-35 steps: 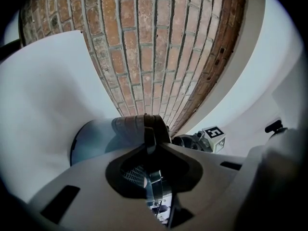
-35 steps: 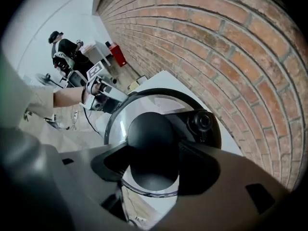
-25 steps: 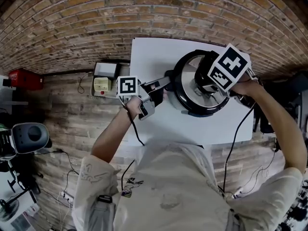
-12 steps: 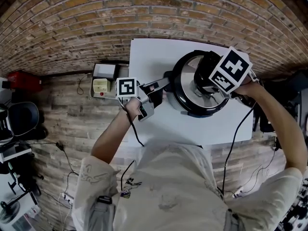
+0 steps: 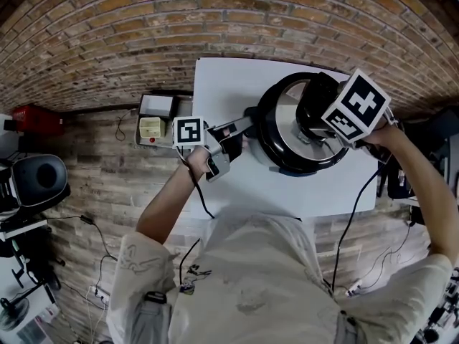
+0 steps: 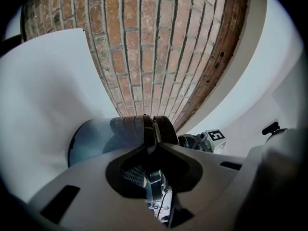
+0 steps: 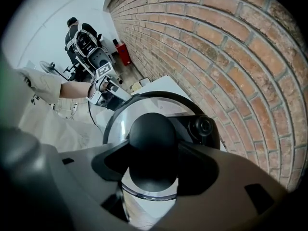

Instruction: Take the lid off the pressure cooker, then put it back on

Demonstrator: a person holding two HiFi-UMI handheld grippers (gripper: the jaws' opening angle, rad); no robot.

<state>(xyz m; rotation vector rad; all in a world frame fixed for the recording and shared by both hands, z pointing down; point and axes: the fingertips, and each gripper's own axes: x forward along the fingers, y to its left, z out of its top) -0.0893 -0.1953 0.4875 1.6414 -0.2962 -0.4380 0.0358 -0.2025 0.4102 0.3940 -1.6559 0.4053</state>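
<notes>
Pressure cooker (image 5: 287, 160) toward the white table's (image 5: 222, 84) right edge, lid (image 5: 283, 131) on, in the head view.
Left gripper view: left gripper (image 6: 153, 131) pinches the cooker's side handle (image 6: 127, 128). Right gripper view: right gripper (image 7: 153, 160) clasps the lid's black knob (image 7: 153, 134).

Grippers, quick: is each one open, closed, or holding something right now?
Left gripper: closed on the black ribbed side handle of the pressure cooker.
Right gripper: closed on the round black knob of the shiny round lid.

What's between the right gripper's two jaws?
The round black knob of the pressure cooker's shiny lid fills the gap, with the jaws closed on it. The right gripper view shows this.
</notes>
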